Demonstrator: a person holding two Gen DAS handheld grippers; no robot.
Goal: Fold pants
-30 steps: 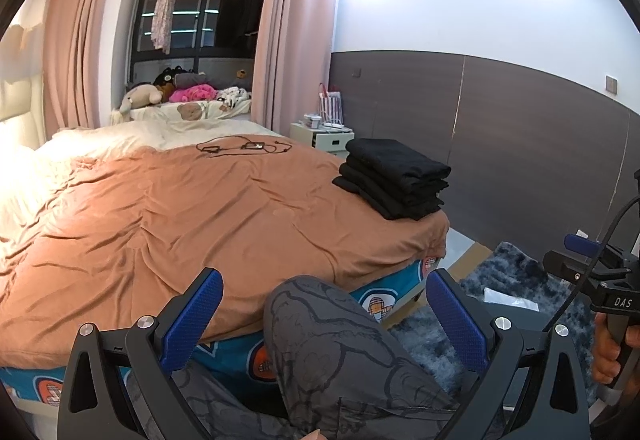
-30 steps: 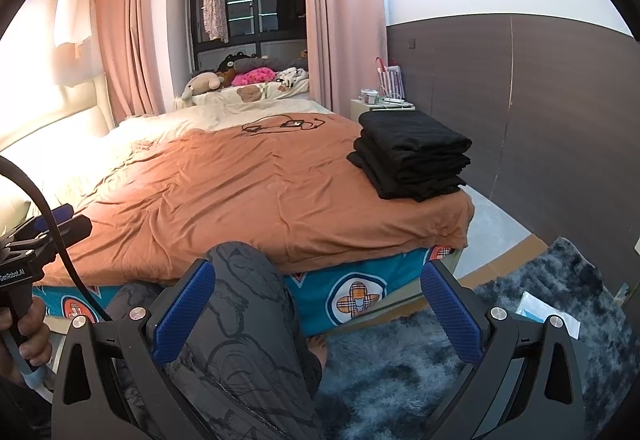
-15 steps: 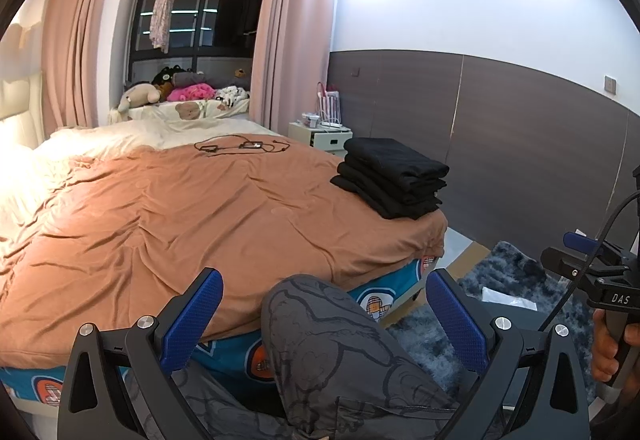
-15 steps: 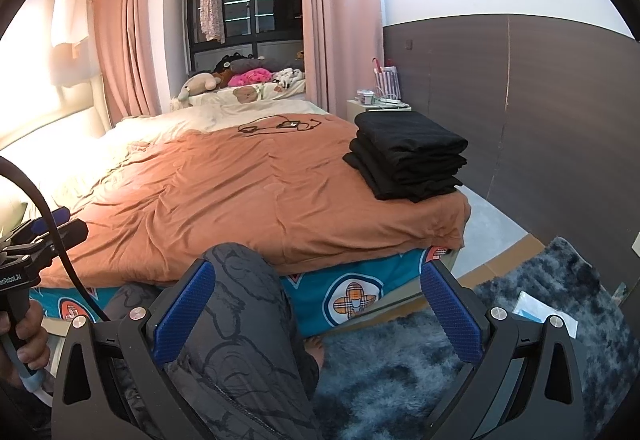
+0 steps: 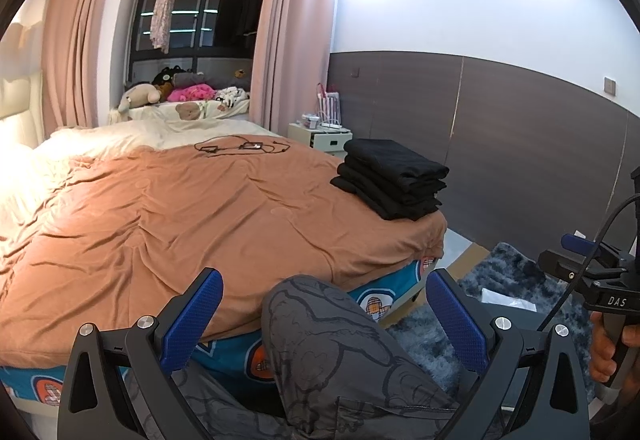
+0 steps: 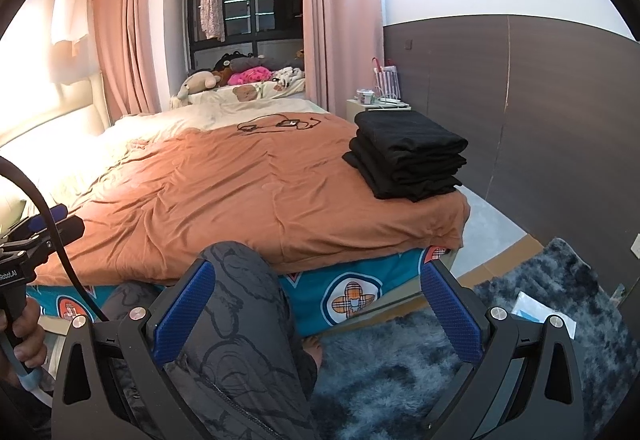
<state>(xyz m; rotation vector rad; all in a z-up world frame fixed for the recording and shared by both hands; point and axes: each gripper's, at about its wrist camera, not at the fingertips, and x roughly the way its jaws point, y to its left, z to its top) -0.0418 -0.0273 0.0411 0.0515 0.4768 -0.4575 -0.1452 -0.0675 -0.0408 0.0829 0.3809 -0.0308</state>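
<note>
A stack of folded black pants (image 5: 394, 178) lies on the right near corner of the bed's orange cover (image 5: 180, 208); it also shows in the right wrist view (image 6: 408, 156). My left gripper (image 5: 324, 294) is open and empty, held low in front of the bed over the person's knee (image 5: 320, 324). My right gripper (image 6: 318, 286) is open and empty, also low before the bed. Each gripper shows in the other's view: the right one (image 5: 592, 276) and the left one (image 6: 32, 240).
Black cables (image 5: 240, 147) lie on the far part of the cover. Plush toys (image 5: 176, 94) sit by the window. A white nightstand (image 5: 320, 134) stands past the bed. A dark shaggy rug (image 6: 440, 352) with a white paper (image 6: 544, 314) covers the floor at right.
Both grippers have drifted slightly, so the bed and the black stack sit a little lower and further in view. Both stay open and empty.
</note>
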